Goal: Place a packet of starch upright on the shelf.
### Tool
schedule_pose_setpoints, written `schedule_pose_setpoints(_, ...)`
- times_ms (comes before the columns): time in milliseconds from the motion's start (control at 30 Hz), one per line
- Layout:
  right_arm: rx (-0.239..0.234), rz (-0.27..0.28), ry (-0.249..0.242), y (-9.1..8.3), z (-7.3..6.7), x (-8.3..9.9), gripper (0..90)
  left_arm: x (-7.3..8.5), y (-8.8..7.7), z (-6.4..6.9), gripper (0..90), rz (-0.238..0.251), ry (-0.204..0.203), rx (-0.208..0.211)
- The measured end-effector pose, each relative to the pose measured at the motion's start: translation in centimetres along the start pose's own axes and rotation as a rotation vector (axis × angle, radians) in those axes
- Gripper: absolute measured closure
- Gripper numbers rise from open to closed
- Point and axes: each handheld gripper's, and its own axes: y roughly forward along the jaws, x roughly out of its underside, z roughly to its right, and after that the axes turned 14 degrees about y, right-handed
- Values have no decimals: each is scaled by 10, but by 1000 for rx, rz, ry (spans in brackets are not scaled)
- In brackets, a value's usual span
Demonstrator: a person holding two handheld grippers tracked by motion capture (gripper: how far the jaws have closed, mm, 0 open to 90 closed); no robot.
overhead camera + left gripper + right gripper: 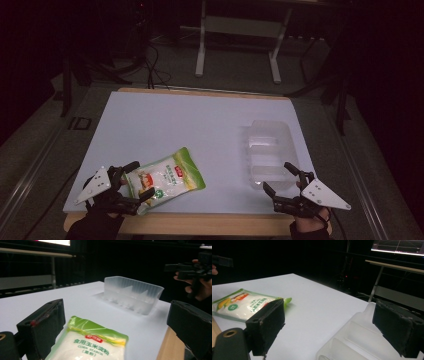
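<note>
the left gripper (pixel 132 182) has its fingers spread around the near end of the corn starch bag (pixel 165 179), which lies flat near the tabletop's (pixel 175 125) front left edge. the right gripper (pixel 280 179) holds its fingers spread at the near end of the clear plastic tray (pixel 267 150), well apart from the bag.

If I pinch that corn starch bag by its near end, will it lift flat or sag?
The corn starch bag looks like soft film holding loose powder, so it will probably sag and its contents shift. Its glossy surface may slip in the left gripper; the jaws stand open around its near end.
</note>
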Motion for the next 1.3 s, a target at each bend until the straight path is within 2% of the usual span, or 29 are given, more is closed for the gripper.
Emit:
schedule_pose_setpoints(133,2,-2,-1,0,0,0,107,-4,1,0,23,-6,-11,19)
schedule_pose_setpoints(333,-1,-2,-6,1,-2,0,106,-15,3,-7,22,-54,-51,42)
schedule_pose_setpoints(367,-4,-2,-10,1,-2,0,107,-19,4,-11,22,-78,-45,57)
schedule_pose_setpoints(433,-5,6,-17,1,-4,-1,107,-23,7,-15,22,-93,-37,63)
schedule_pose_setpoints(567,-25,-1,-34,3,-7,-1,107,-30,11,-22,22,-100,-34,65)
schedule_pose_setpoints(633,-26,-6,-33,4,-9,-1,107,-36,17,-28,23,-115,-17,69)
schedule_pose_setpoints(733,-32,-19,-12,5,-10,-2,107,-40,21,-31,23,-124,-5,80)
schedule_pose_setpoints(767,-67,-42,37,5,-11,-3,107,-44,27,-35,23,-136,7,88)
schedule_pose_setpoints(833,-71,-59,56,5,-12,-4,107,-48,32,-39,23,-153,15,91)
schedule_pose_setpoints(1000,-84,-67,56,7,-13,-4,106,-51,44,-46,23,-163,18,106)
schedule_pose_setpoints(1067,-82,-42,69,7,-15,-6,102,-52,55,-51,23,-184,29,117)
schedule_pose_setpoints(1100,-100,-44,77,7,-14,-7,101,-53,59,-52,23,-195,35,114)
schedule_pose_setpoints(1133,-98,-26,82,6,-15,-7,101,-53,59,-52,23,-195,35,114)
schedule_pose_setpoints(1167,-98,-25,83,6,-15,-7,101,-52,67,-55,23,-213,42,129)
schedule_pose_setpoints(1233,-99,-29,83,7,-16,-7,101,-51,71,-56,25,-224,45,129)
schedule_pose_setpoints(1300,-101,-27,84,7,-17,-7,101,-50,79,-59,25,-247,49,146)
